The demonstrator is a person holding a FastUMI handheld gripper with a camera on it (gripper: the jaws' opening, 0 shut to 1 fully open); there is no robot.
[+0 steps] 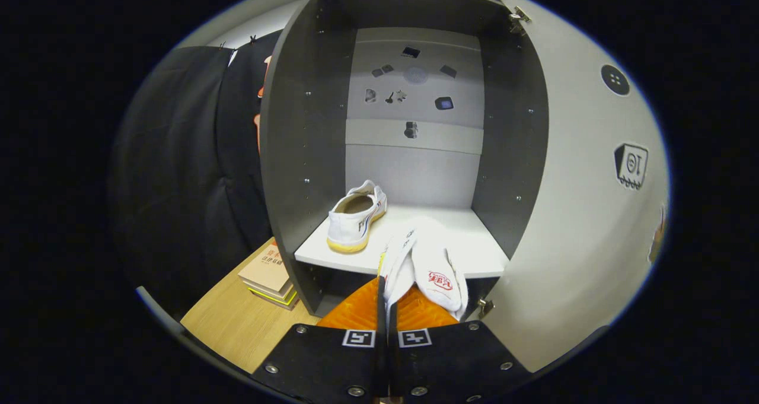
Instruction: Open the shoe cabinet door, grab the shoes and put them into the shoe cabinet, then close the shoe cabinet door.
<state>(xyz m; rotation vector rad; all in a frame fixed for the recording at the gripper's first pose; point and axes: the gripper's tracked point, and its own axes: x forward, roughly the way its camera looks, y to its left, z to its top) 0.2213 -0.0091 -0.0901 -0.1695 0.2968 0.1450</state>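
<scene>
The shoe cabinet [308, 155] stands open ahead of me, its door [581, 202] swung out to the right. One white shoe [357, 216] sits heel toward me on the left of the white shelf [474, 244]. My gripper [386, 300] is shut on the second white shoe [430, 267], pinching its side wall between both fingers. That shoe hangs just ahead of the fingertips, at the shelf's front edge, to the right of the first shoe.
A stack of books [270, 273] lies on the wooden tabletop [237, 327] left of the cabinet's base. Dark cloth hangs behind the books. The cabinet's back panel [415, 101] carries several small stickers. A hinge [485, 307] sits at the door's lower corner.
</scene>
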